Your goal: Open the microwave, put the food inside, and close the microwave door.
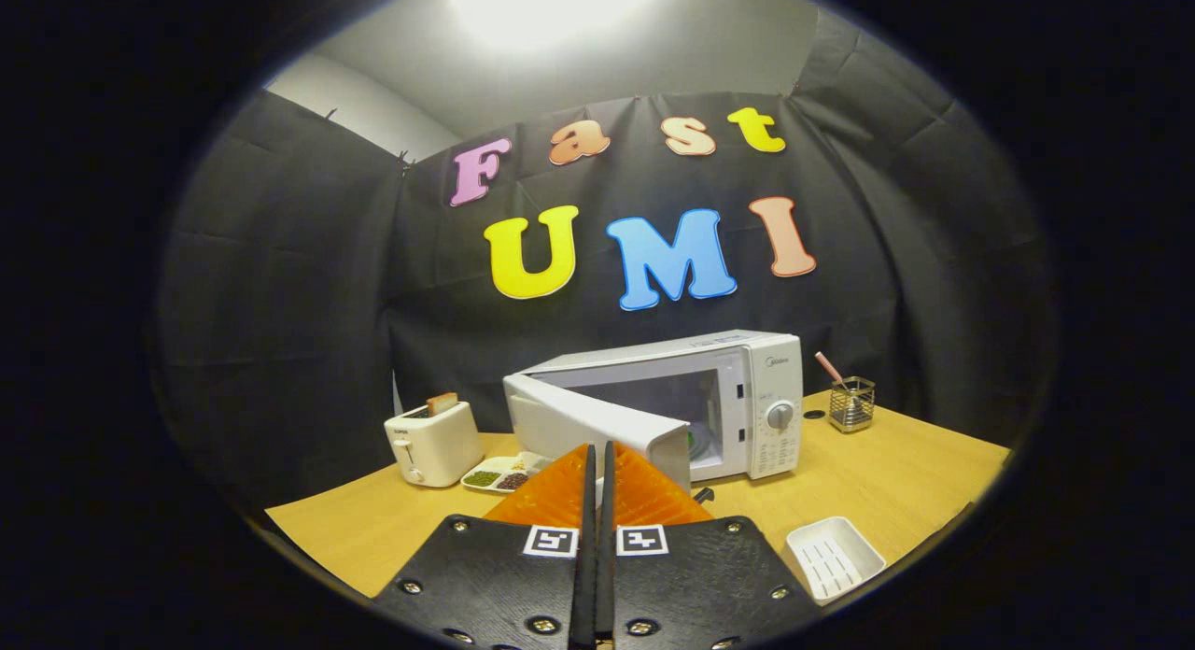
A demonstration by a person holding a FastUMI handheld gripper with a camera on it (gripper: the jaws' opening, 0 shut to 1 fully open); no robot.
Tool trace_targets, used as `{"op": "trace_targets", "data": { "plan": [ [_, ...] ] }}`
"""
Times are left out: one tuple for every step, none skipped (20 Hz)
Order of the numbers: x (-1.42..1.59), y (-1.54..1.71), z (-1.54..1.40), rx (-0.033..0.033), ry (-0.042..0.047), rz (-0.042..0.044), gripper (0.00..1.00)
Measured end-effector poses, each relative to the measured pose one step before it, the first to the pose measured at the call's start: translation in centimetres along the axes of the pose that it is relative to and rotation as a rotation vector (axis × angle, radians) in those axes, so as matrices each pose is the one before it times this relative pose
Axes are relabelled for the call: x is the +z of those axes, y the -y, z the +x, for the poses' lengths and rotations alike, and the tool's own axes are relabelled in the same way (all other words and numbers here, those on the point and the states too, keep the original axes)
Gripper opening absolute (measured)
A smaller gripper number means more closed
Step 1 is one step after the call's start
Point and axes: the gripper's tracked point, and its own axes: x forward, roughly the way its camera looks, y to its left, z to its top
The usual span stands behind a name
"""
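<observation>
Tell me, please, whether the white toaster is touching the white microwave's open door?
Apart. The gripper view shows bare wooden table between the white toaster and the white microwave's open door. The tool is shut, empty.

The gripper (597, 459) has two flat dark plates with a grained surface, each fastened by round silver screws along its edges. A square black-and-white marker sits on each plate near the inner edge. The jaws are wedge-shaped and ridged, pressed together with nothing between.
</observation>
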Motion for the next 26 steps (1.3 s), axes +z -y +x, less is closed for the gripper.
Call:
{"op": "trace_targets", "data": {
  "plan": [
    [0.030, 0.906, 0.307, -0.01740, 0.00133, -0.00418, 0.01],
    [0.175, 0.881, 0.476, -0.01563, 0.00032, -0.00044, 0.01],
    [0.041, 0.541, 0.442, -0.01097, 0.00087, -0.00056, 0.01],
    [0.080, 0.646, 0.662, -0.01209, -0.00280, -0.00434, 0.01],
    [0.087, 0.658, 0.682, -0.01188, 0.00002, -0.00513, 0.01],
    [0.032, 0.624, 0.635, -0.00200, -0.00618, 0.01037, 0.01],
    [0.182, 0.536, 0.742, 0.00144, 0.00156, 0.02673, 0.01],
    [0.043, 0.491, 0.760, -0.00071, -0.00793, 0.01402, 0.01],
    [0.116, 0.544, 0.751, -0.00256, -0.01079, 0.00749, 0.01],
    [0.247, 0.550, 0.697, -0.00601, 0.00198, 0.00493, 0.01],
    [0.071, 0.588, 0.834, -0.00607, -0.00378, -0.00062, 0.01],
    [0.164, 0.465, 0.857, -0.00674, 0.00476, -0.00862, 0.02],
    [0.029, 0.494, 0.785, -0.00355, 0.00059, -0.00613, 0.02],
    [0.146, 0.296, 0.688, 0.00608, -0.00249, 0.00342, 0.02],
    [-0.092, 0.296, 0.748, 0.00107, -0.00687, 0.00711, 0.02],
    [0.173, 0.405, 0.664, -0.00016, 0.00035, 0.00453, 0.02],
    [-0.020, 0.140, 0.647, 0.00412, -0.00431, -0.00179, 0.02],
    [0.163, 0.253, 0.635, 0.00014, 0.00753, -0.00736, 0.02],
    [0.099, 0.254, 0.595, -0.00399, 0.00285, -0.01701, 0.02],
    [0.052, 0.249, 0.602, -0.00425, 0.00800, -0.01714, 0.02],
    [-0.052, 0.266, 0.673, -0.00438, 0.00467, -0.01200, 0.02],
    [0.027, 0.307, 0.534, -0.00318, 0.00158, -0.00192, 0.02],
    [0.031, 0.271, 0.707, -0.00245, 0.00084, 0.00239, 0.02],
    [0.071, 0.145, 0.521, -0.00237, -0.00201, 0.00329, 0.02],
    [0.093, 0.187, 0.490, -0.00625, 0.00083, 0.00317, 0.02],
    [0.083, 0.130, 0.440, -0.00259, 0.00064, 0.00146, 0.02]
  ]
}}
